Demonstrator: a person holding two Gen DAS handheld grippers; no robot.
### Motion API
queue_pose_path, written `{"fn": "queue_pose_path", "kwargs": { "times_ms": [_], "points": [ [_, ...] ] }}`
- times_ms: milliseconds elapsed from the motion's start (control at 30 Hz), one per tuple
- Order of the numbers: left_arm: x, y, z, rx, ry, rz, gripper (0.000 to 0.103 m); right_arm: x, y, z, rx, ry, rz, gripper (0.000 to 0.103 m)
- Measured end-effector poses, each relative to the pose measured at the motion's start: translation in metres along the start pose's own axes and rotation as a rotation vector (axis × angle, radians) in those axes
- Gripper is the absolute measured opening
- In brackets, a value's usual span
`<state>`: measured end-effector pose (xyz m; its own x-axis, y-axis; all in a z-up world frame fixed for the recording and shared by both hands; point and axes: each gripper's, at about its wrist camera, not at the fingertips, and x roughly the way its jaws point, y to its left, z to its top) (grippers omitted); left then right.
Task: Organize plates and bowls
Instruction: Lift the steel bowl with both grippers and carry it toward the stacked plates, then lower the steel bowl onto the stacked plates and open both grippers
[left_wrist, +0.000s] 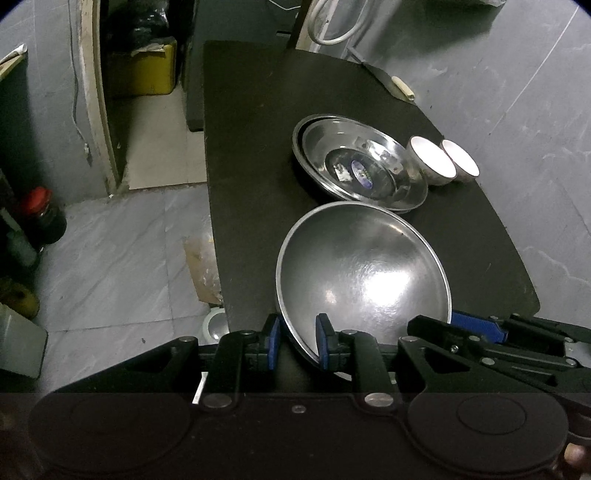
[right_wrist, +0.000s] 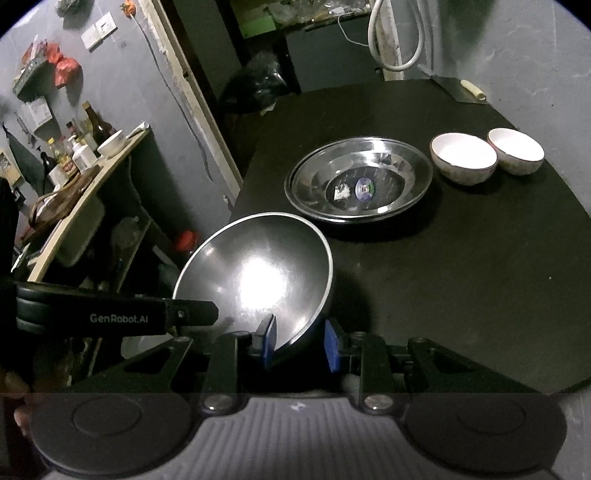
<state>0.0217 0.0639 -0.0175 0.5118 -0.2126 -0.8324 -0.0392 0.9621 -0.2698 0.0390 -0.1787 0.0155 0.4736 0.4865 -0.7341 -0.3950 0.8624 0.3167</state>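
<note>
A wide steel bowl (left_wrist: 364, 273) (right_wrist: 258, 280) is held tilted over the near edge of the black table (left_wrist: 251, 147) (right_wrist: 443, 277). My left gripper (left_wrist: 298, 341) is shut on its near-left rim, one blue pad inside and one outside. My right gripper (right_wrist: 299, 341) is shut on the opposite rim; its blue pad (left_wrist: 476, 328) shows in the left wrist view. Farther along the table lies a stack of steel plates (left_wrist: 362, 162) (right_wrist: 358, 181). Just right of the stack stand two white bowls (left_wrist: 430, 158) (right_wrist: 463, 157), side by side.
A knife with a pale handle (left_wrist: 402, 88) (right_wrist: 472, 90) lies at the table's far edge. Left of the table are a grey tiled floor, a red-lidded jar (left_wrist: 38, 214), a yellow container (left_wrist: 151, 70) and a shelf of bottles (right_wrist: 74, 155).
</note>
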Motion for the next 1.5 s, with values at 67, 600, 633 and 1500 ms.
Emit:
{"fn": "queue_pose_path", "kwargs": {
  "times_ms": [67, 600, 633, 1500],
  "points": [
    [0.0, 0.0, 0.0, -0.001, 0.007, 0.002, 0.021, 0.0, 0.001, 0.0, -0.002, 0.01, 0.0, 0.031],
    [0.014, -0.003, -0.003, 0.011, 0.004, 0.005, 0.027, 0.015, -0.005, 0.001, -0.01, 0.046, -0.009, 0.036],
    [0.013, -0.002, -0.003, 0.009, 0.003, 0.002, 0.036, 0.015, -0.005, 0.001, -0.011, 0.04, -0.006, 0.039],
    [-0.078, 0.007, 0.02, -0.127, -0.429, -0.022, 0.102, -0.055, -0.001, 0.034, -0.024, -0.205, -0.006, 0.102]
  ]
}}
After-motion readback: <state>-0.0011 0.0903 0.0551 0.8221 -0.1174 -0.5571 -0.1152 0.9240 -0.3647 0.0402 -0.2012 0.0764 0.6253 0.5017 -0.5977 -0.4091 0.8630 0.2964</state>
